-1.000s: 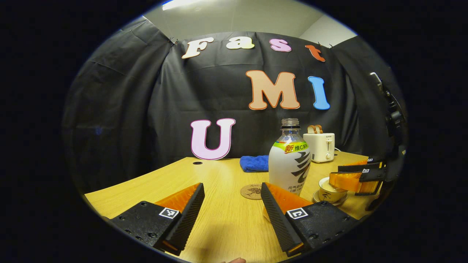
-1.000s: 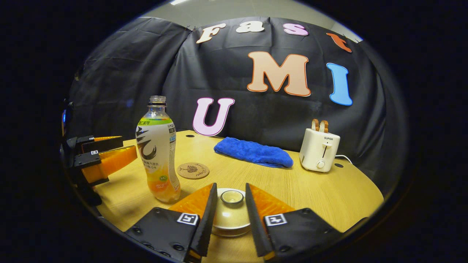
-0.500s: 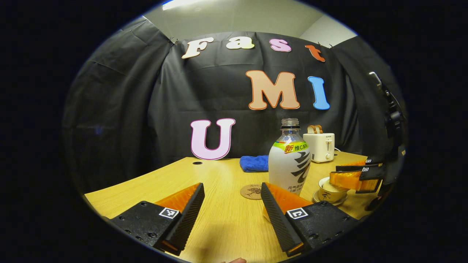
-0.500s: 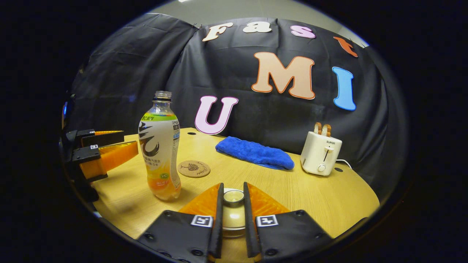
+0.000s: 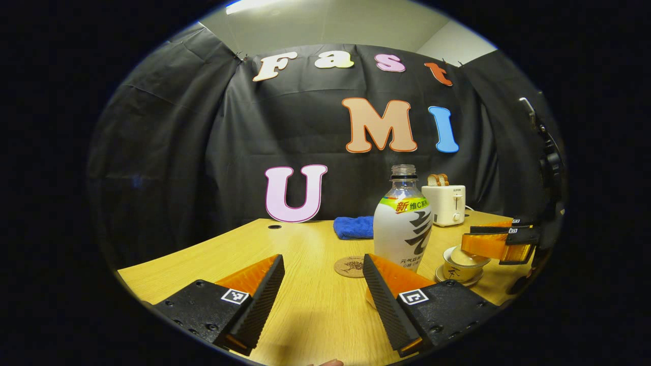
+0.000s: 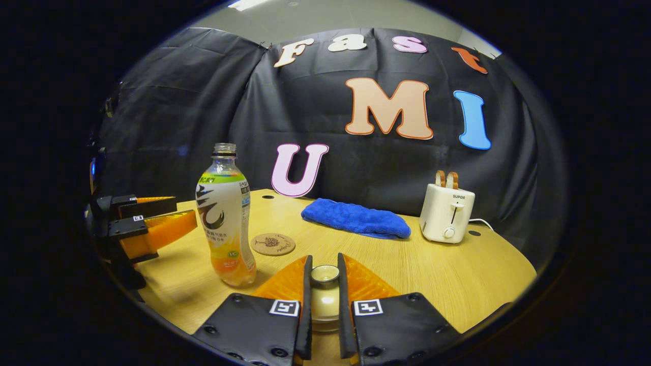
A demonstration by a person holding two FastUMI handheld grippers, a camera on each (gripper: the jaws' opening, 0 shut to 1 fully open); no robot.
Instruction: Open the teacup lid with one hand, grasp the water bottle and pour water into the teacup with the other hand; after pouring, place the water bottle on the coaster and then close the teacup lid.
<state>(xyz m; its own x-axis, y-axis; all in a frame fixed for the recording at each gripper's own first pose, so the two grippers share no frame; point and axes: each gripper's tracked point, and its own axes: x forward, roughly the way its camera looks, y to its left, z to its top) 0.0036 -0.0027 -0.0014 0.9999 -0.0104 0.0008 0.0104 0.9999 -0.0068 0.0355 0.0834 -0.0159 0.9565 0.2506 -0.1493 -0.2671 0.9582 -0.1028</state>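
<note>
The teacup stands on its saucer at the right of the left gripper view. My right gripper is shut on the cream lid, both fingers pressing its knob. In the left gripper view the right gripper holds the lid at the cup's rim; I cannot tell whether they touch. The uncapped water bottle stands upright left of the cup, with the round cork coaster beside it. My left gripper is open, low over the table, short of the bottle.
A blue towel lies at the back of the wooden table. A white toaster with bread in its slots stands at the back right. The left gripper shows at the table's left edge.
My right gripper has closed from open onto the lid's knob and risen a little. The left gripper, bottle and coaster have not moved.
</note>
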